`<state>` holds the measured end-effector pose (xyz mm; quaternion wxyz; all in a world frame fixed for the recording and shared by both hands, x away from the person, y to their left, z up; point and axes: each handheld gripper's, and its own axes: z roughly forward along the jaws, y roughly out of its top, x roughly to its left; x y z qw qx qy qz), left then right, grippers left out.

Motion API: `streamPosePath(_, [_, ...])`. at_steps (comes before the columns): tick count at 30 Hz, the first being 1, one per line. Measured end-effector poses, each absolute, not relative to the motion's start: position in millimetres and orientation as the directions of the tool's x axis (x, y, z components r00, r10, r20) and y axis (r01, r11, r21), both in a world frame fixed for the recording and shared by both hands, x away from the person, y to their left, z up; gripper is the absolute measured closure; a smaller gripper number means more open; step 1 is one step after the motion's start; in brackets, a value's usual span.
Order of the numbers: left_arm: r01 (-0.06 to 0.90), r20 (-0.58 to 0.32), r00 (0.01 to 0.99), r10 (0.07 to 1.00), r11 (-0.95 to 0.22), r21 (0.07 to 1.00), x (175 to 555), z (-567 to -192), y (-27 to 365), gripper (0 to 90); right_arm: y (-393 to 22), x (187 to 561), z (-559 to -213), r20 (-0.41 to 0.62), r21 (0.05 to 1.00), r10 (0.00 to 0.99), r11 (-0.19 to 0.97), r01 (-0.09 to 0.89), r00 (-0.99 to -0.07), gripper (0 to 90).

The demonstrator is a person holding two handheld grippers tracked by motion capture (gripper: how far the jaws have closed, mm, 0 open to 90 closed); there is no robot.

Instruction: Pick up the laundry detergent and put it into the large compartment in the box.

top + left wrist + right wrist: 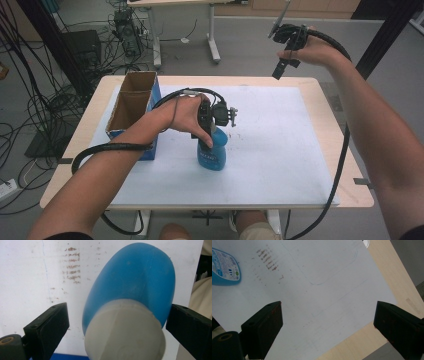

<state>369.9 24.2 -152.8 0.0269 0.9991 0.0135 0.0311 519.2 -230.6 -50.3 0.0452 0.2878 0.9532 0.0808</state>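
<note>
A blue bottle [214, 155] with a white cap [125, 335] stands upright on the white mat [280, 140], left of its middle. My left gripper [207, 135] comes down over the bottle's top. In the left gripper view its gripper [117, 308] is open, one jaw on each side of the bottle's neck; a gap shows at the left jaw, and the right jaw sits close to the bottle. My right gripper [280, 52] is held high beyond the table's far edge. It stands open [328, 308] with nothing between its jaws, looking down on the mat and the bottle [224, 267].
An open cardboard box [131, 107] with a blue side stands at the mat's left, close to my left forearm. Faint brown smudges [268, 261] mark the mat near the bottle. The wooden table edge [332, 120] borders the mat. Cables lie on the floor at the left.
</note>
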Motion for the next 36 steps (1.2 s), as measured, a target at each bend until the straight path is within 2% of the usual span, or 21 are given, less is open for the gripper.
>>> streamPosePath(36, [0.020, 0.069, 0.997, 0.024, -0.998, 0.053, 368.7, -154.9, 24.5, 6.1, -230.0, 520.4, -50.9, -0.034, 0.177, 0.554, 0.822, 0.541, -0.832, 8.7])
